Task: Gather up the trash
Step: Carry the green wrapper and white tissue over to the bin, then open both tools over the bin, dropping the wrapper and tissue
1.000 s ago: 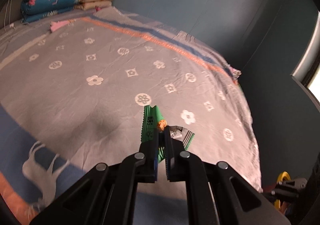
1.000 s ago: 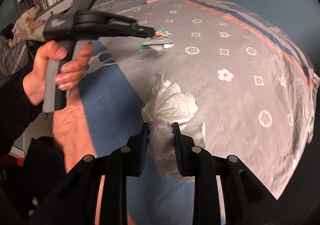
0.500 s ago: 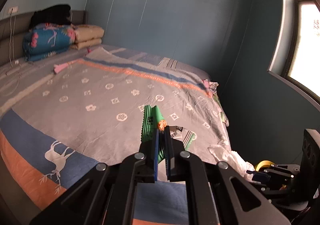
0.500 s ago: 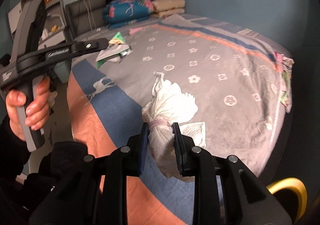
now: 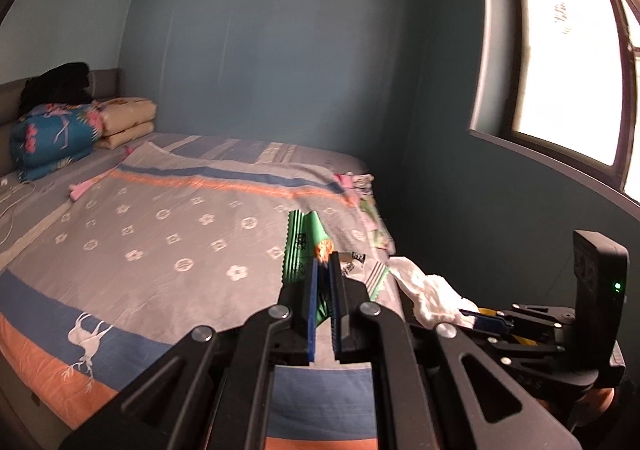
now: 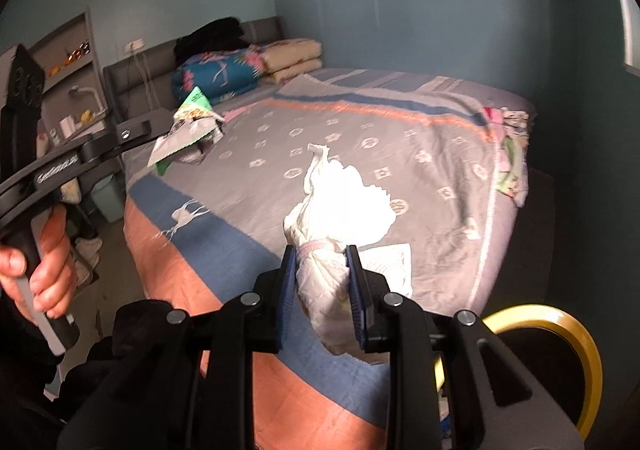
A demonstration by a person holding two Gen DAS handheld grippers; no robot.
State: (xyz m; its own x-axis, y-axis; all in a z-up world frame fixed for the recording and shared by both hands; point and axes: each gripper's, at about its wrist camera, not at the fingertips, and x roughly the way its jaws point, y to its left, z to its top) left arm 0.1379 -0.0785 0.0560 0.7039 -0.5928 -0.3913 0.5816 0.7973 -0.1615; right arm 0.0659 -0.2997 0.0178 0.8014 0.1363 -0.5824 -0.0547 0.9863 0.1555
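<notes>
Bed (image 5: 168, 250) below; left gripper (image 5: 324, 270) pinches wrapper (image 5: 302, 246), right gripper (image 6: 322, 262) clamps tissue (image 6: 344, 206); thin wrapper could slip mid-carry.

We are losing the yellow-rimmed bin (image 6: 576, 338) behind the right gripper (image 6: 322, 282), and the print on the green wrapper (image 5: 302, 250) is proving too small to read.

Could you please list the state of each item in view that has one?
Left gripper: shut on green snack wrapper, lifted clear of the bed.
Right gripper: shut on crumpled white tissue wad, lifted.
Yellow-rimmed bin: open.
Floral blue quilt: folded.
</notes>
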